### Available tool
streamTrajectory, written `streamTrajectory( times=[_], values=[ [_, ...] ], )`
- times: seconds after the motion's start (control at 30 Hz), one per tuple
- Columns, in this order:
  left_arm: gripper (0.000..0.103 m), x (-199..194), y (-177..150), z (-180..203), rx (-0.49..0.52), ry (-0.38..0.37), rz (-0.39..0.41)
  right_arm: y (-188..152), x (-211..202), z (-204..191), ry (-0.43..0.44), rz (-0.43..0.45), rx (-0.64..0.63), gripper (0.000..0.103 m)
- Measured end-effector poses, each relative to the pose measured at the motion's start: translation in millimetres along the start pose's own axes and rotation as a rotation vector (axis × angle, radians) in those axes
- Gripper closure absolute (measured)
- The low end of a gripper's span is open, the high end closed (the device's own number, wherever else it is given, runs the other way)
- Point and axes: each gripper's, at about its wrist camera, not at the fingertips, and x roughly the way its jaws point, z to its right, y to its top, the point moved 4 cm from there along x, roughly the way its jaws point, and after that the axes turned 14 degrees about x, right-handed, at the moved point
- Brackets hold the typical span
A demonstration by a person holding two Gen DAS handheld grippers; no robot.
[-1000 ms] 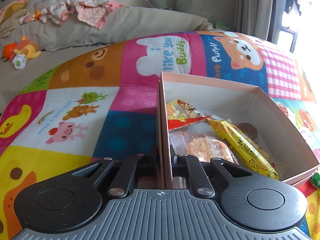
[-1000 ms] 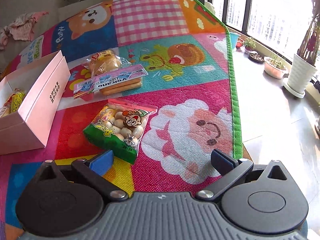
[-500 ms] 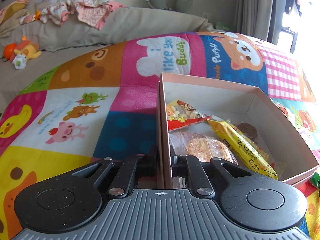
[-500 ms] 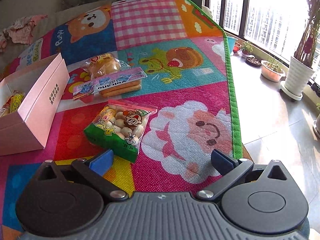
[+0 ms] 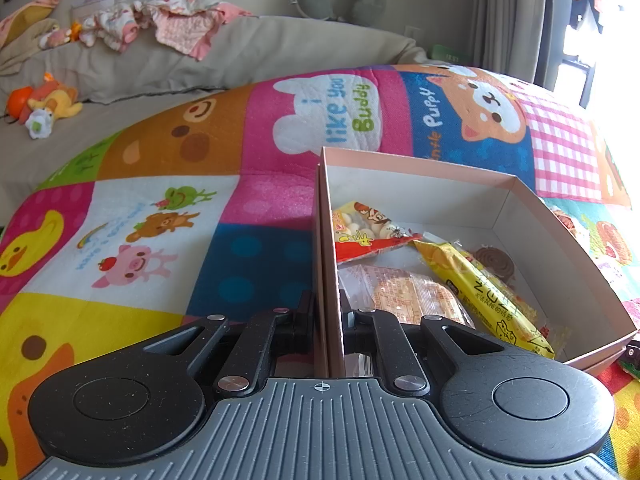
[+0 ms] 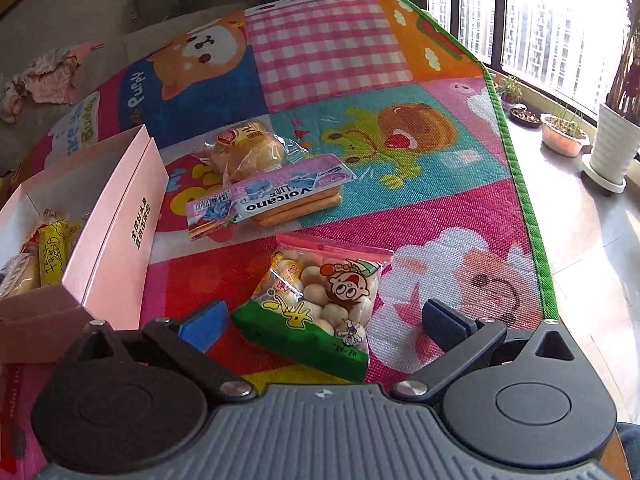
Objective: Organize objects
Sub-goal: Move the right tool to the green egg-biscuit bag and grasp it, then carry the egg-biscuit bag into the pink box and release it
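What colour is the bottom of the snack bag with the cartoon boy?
Green, on the snack bag; the right wrist view shows it best.

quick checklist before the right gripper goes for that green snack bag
1. Right gripper open: ok, fingers spread wide.
2. Green snack bag between the fingers: ok, it lies flat on the mat, centred in the gap, not yet touched.
3. Neighbours clear: ok, the Volcano wafer pack and the bun lie farther off, apart from the bag.
4. Pink box steadied: ok, left gripper shut on its near wall.
5. Room in the box: ok, bare floor at the far end.
6. Bag sealed: cannot tell.
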Motion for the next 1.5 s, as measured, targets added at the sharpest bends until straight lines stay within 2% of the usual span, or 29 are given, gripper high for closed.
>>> streamTrajectory(
  times=[0.13, 0.27, 0.37, 0.63, 0.8, 0.93, 1.17, 1.33, 1.5],
  values=[
    [0.091, -1, 0, 0, 0.003, 0.003, 0.0, 0, 10, -15, -0.012, -0.004, -0.064, 0.003],
    [0.091, -2, 1, 1, 0.009, 0.008, 0.001, -7, -1, -19, 0.004, 0.017, -0.123, 0.024],
    [0.091, -2, 1, 2, 0.014, 0.012, 0.0, -14, -12, -18, 0.012, 0.021, -0.155, 0.03],
    [0.091, -2, 1, 2, 0.017, 0.014, 0.001, -30, -53, 7, 0.062, -0.049, -0.147, 0.034],
    [0.091, -2, 1, 3, 0.02, 0.016, 0.002, -45, -91, 5, 0.092, -0.08, -0.232, 0.034],
    [0.091, -2, 1, 3, 0.026, 0.02, 0.008, -54, -122, -18, 0.159, -0.059, -0.332, 0.034],
    [0.091, -2, 1, 4, 0.029, 0.022, 0.01, -44, -138, -59, 0.265, -0.054, -0.373, 0.034],
    [0.091, -3, 0, 3, 0.019, 0.014, 0.013, -12, -123, -99, 0.292, -0.047, -0.407, 0.034],
    [0.091, -4, 0, 2, 0.014, 0.011, 0.013, 29, -73, -157, 0.323, -0.077, -0.384, 0.034]
  ],
)
